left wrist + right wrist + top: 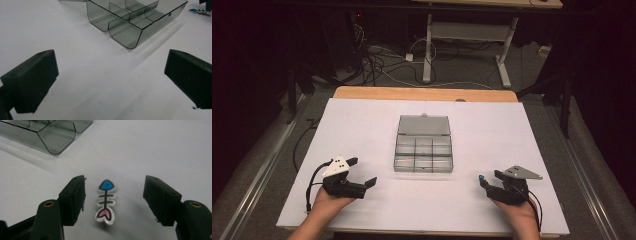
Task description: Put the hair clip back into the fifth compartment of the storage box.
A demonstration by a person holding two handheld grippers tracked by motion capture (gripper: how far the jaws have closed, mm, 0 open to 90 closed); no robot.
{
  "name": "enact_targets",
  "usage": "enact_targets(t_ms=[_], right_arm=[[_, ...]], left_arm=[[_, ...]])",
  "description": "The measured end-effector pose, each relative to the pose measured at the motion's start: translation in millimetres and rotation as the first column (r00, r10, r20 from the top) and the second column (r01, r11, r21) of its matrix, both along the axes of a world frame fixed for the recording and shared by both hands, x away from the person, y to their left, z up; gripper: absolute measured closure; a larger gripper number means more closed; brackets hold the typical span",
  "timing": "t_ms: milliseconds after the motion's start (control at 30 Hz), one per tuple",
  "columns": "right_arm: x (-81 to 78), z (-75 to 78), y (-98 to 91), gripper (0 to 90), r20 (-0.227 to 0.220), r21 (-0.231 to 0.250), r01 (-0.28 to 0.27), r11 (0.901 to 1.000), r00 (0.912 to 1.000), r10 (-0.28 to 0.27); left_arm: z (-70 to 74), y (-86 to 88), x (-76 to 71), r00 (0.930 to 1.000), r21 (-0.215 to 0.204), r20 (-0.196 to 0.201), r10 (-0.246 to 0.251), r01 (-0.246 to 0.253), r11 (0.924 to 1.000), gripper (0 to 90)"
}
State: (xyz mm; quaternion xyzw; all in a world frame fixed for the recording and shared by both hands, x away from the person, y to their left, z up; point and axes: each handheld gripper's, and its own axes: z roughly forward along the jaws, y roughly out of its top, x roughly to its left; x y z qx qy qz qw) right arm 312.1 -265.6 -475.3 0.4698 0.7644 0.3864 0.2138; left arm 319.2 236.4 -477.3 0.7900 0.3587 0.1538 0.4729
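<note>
Your right gripper (pixel 113 200) has its fingers (pixel 73 200) spread apart, with nothing held, and a small fish-bone charm (pixel 106 200) lies flat on the white table (pixel 492 210) in the gap between them. The charm has a blue head, a black spine with ribs, and a pink tail inside a clear outline. Its long axis runs along the gripper's line of sight: the blue head points away from you, toward the box, and the pink tail points back at the gripper body. The two jaws stand on either side of the narrow width, so closing them would likely squeeze across the ribs. The left jaw sits slightly nearer the charm than the right one.

Your left gripper (pixel 362 175) also has its fingers (pixel 32 80) wide apart and empty, resting near the table's left front, well away from the charm. From above, your right hand (pixel 519 215) is clearly the nearer one.

A smoky clear compartment box (pixel 423 152) sits in the middle of the table, lid (pixel 424 125) folded open behind it, with six compartments that look empty.

Hard to judge: whether the jaw tips touch the table, and how thick the charm is. From above, the charm is just a blue speck (pixel 481 177) at the jaw tip.
</note>
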Motion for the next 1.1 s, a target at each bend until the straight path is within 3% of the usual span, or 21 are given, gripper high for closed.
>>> enact_targets(t_ms=[167,400,700,767,967,1100], right_arm=[[-1.8,-0.5,4.4,44.8,-0.009,-0.036,-0.004,0.9994,1.0000,0.004],[-2.7,1.6,9.2,47.0,0.005,-0.058,-0.010,0.9983,0.9999,0.011],[-1.0,-2.1,9.3,47.2,-0.037,-0.071,-0.022,0.9972,0.9991,0.020],[-1.2,-3.2,11.6,49.4,-0.039,-0.107,-0.016,0.9942,0.9992,0.012],[-3.3,-2.2,12.0,59.7,-0.042,-0.111,-0.036,0.9932,0.9986,0.031],[-3.5,-2.4,12.0,61.7,-0.040,-0.114,-0.043,0.9926,0.9985,0.039]], left_arm=[[-2.4,-3.2,0.7,0.9999,0.016,-0.015,-0.005,0.005,0.9999,0.0],[-2.4,-3.5,-1.0,1.0000,0.022,-0.009,-0.002,0.002,0.9998,0.0],[-2.1,-4.9,-3.0,0.9999,0.023,-0.007,-0.007,0.008,0.9997,0.0],[-2.2,-6.0,-4.1,0.9999,0.029,-0.007,-0.011,0.011,0.9995,0.0],[-1.9,-4.2,-7.5,1.0000,0.024,-0.003,-0.005,0.005,0.9997,0.0],[-2.5,-4.1,-6.4,0.9999,0.019,-0.009,-0.007,0.007,0.9998,0.0]])
